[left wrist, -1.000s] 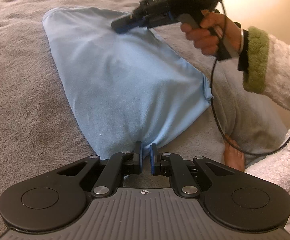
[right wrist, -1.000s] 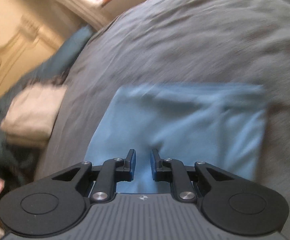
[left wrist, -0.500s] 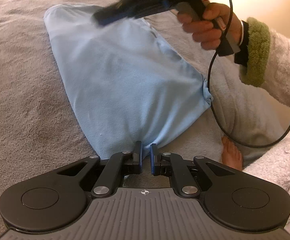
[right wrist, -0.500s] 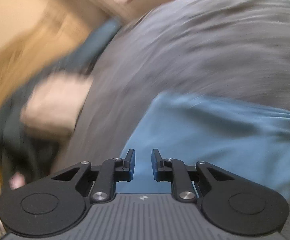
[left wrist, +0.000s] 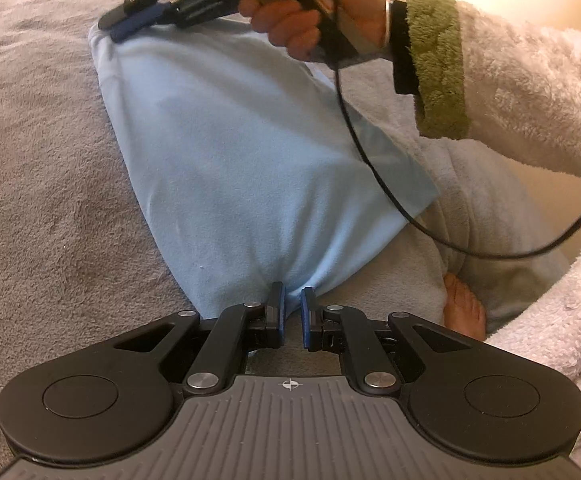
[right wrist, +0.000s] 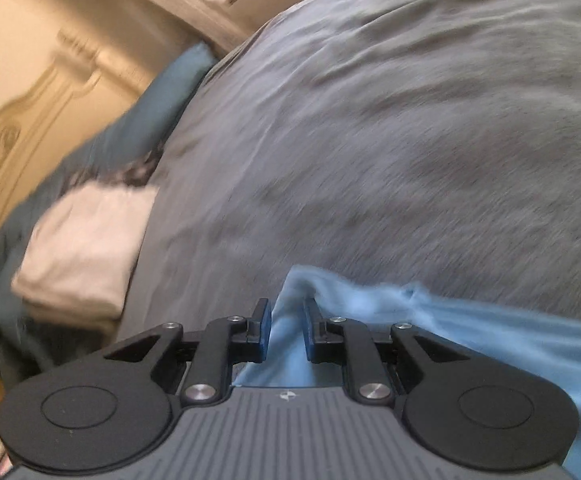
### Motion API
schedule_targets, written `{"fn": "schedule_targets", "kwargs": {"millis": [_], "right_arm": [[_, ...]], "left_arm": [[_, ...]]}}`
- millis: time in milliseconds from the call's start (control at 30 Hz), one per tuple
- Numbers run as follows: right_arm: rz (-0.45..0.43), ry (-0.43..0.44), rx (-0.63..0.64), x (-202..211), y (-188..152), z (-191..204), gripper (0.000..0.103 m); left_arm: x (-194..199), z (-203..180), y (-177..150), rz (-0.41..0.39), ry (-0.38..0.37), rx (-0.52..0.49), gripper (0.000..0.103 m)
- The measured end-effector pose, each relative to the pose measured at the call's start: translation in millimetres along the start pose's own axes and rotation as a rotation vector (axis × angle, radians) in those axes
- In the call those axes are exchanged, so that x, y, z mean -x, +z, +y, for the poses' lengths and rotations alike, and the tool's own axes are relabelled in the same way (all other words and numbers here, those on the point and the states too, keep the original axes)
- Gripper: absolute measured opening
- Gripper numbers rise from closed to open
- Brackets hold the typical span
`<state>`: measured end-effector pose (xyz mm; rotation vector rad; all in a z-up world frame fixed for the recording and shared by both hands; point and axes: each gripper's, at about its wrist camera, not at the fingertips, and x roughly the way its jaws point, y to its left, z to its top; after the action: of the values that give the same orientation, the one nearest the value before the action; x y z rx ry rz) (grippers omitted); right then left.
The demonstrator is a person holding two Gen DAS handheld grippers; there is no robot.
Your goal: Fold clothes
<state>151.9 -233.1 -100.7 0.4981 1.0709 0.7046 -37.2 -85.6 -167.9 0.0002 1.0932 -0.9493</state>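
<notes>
Pinching soft, light blue cloth (left wrist: 250,168): left gripper (left wrist: 292,304) clamped on near hem, right gripper (right wrist: 286,320) nipping far corner; limp, grab edges.

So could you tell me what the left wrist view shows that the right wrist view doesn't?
Only the left wrist view shows the person: a hand holding the right gripper, a fluffy sleeve, a cable and a bare foot. Only the right wrist view shows a folded beige stack, a dark blue pillow and a wooden headboard. Both show the blue cloth on the grey blanket.
</notes>
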Motion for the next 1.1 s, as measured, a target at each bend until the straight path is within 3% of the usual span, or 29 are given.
{"fn": "schedule_targets", "kwargs": {"millis": [300, 667, 800, 1100], "right_arm": [[-0.175, -0.041, -0.143, 20, 4, -21, 0.019], [-0.35, 0.175, -0.39, 80, -34, -59, 0.025], [-0.362, 0.225, -0.462, 87, -53, -68, 0.025], [-0.308, 0.241, -0.539, 97, -106, -65, 0.026]], "left_arm": [[3, -10, 1, 0.003, -0.003, 0.008, 0.009], [13, -9, 3, 0.005, -0.001, 0.015, 0.009], [22, -5, 4, 0.006, 0.003, 0.014, 0.009], [24, -8, 4, 0.006, 0.007, 0.013, 0.009]]}}
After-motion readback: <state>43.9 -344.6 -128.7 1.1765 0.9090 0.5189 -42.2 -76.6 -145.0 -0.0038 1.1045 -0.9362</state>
